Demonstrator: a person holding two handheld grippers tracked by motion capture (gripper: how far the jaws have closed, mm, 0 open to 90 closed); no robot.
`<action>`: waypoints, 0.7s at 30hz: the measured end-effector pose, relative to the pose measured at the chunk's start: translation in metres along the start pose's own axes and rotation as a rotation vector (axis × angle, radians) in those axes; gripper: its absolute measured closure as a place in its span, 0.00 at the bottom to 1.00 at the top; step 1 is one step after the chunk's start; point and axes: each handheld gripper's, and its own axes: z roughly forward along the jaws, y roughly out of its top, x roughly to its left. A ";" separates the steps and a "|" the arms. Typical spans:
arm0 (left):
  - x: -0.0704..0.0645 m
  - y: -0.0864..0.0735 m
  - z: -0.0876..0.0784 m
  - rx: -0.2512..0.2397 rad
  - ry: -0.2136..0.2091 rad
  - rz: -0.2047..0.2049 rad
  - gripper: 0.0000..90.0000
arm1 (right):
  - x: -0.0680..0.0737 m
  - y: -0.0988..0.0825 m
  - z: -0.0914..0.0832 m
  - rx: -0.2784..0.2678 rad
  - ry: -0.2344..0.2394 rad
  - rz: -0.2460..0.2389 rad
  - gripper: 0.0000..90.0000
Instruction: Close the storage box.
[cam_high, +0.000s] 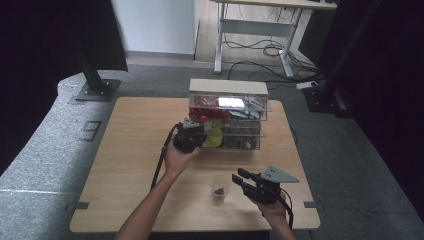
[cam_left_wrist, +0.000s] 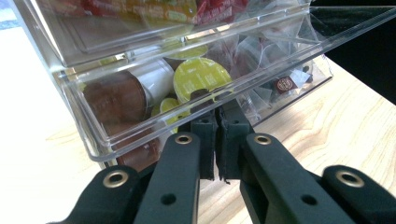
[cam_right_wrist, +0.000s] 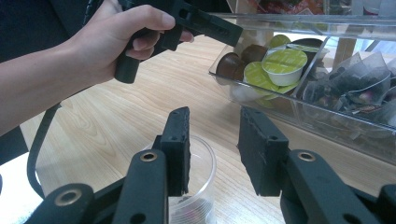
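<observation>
The left claw (cam_left_wrist: 216, 140), pinched narrow on the front lip of the clear drawer (cam_left_wrist: 140, 135) of pods at the counter's (cam_high: 135, 150) far middle, is best drawn straight toward the near edge, while the right claw (cam_right_wrist: 215, 154) is held wide over the plastic cup (cam_right_wrist: 198, 186)

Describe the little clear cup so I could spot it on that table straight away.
Start at the wooden table and find the clear drawer organizer stuffed with coffee pods near its far edge. Come toward the near edge: the clear plastic cup stands alone there, just left of the right gripper. Unlike the packed drawers, it holds only a small dark bit at the bottom.
</observation>
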 end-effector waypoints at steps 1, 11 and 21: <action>0.000 -0.001 0.000 0.002 0.000 0.001 0.96 | 0.000 0.000 0.000 0.000 -0.001 -0.001 0.70; 0.006 -0.010 0.003 0.011 0.006 -0.013 0.97 | 0.002 -0.002 0.004 0.016 0.004 -0.011 0.70; 0.010 -0.022 0.004 0.029 0.006 -0.022 0.97 | -0.001 -0.005 0.005 0.026 -0.002 0.000 0.70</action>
